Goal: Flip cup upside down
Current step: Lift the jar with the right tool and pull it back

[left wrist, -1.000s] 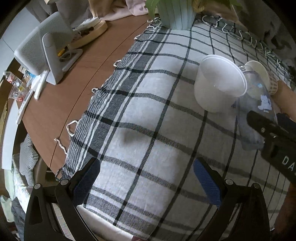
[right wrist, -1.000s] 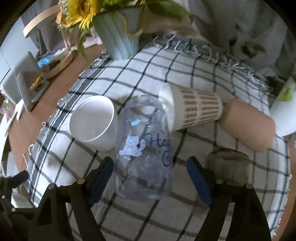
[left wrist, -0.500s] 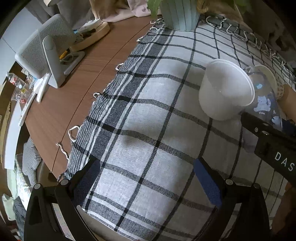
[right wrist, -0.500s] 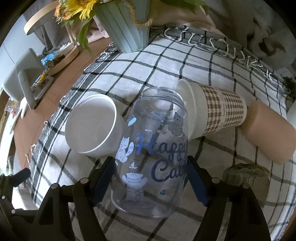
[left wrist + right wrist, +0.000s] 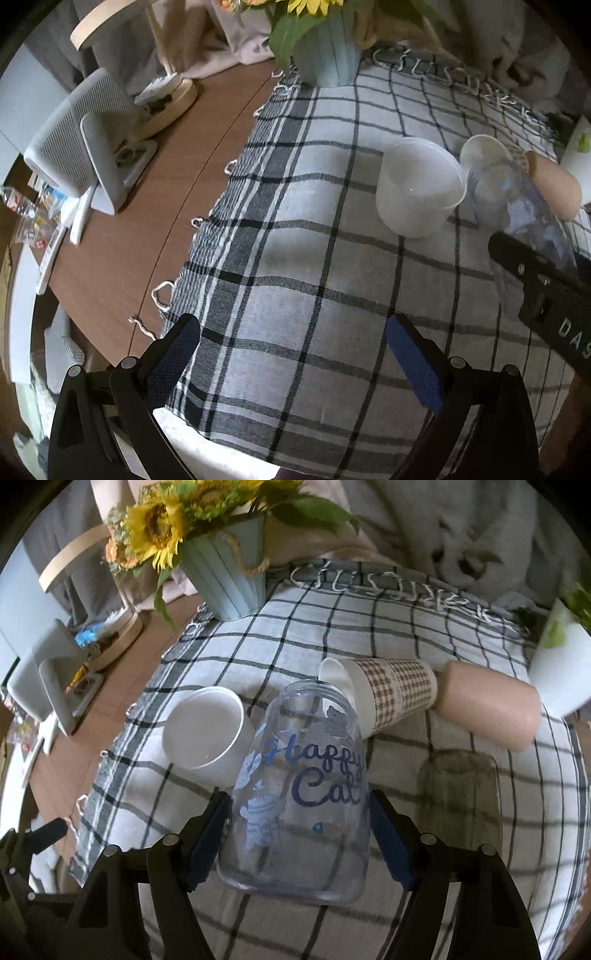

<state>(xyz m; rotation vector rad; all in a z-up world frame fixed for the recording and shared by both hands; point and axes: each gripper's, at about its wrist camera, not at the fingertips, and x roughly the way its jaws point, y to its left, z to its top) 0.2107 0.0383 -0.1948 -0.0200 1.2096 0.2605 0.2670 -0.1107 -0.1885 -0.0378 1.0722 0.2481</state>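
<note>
Nearest in the right wrist view, the right gripper [image 5: 297, 834] is clamped on the clear cup [image 5: 301, 801], its blue pads pressed against both sides of the wide base end. The cup, printed with "Happy Cat" and cartoon cats, is tilted with its open mouth pointing away toward 12 o'clock, over the plaid cloth [image 5: 388, 635].

Just beyond it at 10 o'clock stands a white cup [image 5: 205, 734], mouth up, close against the clear cup's side. At 1 o'clock a checked paper cup [image 5: 391, 692] lies on its side, its white rim just behind the clear cup's mouth, and a tan cylinder [image 5: 487, 709] lies beyond its far end. At 3 o'clock a greenish glass [image 5: 460, 797] sits on the cloth. Farthest, at 11 o'clock, is a pale blue pot of sunflowers [image 5: 229, 576].

In the left wrist view, the left gripper [image 5: 291, 354] hangs released over the cloth, jaws wide apart with nothing between them. At 2 o'clock from it sit the white cup and, partly hidden by the right gripper's black body, the clear cup. At 10 o'clock a white speaker [image 5: 77, 147] stands on the brown table [image 5: 177, 177].
</note>
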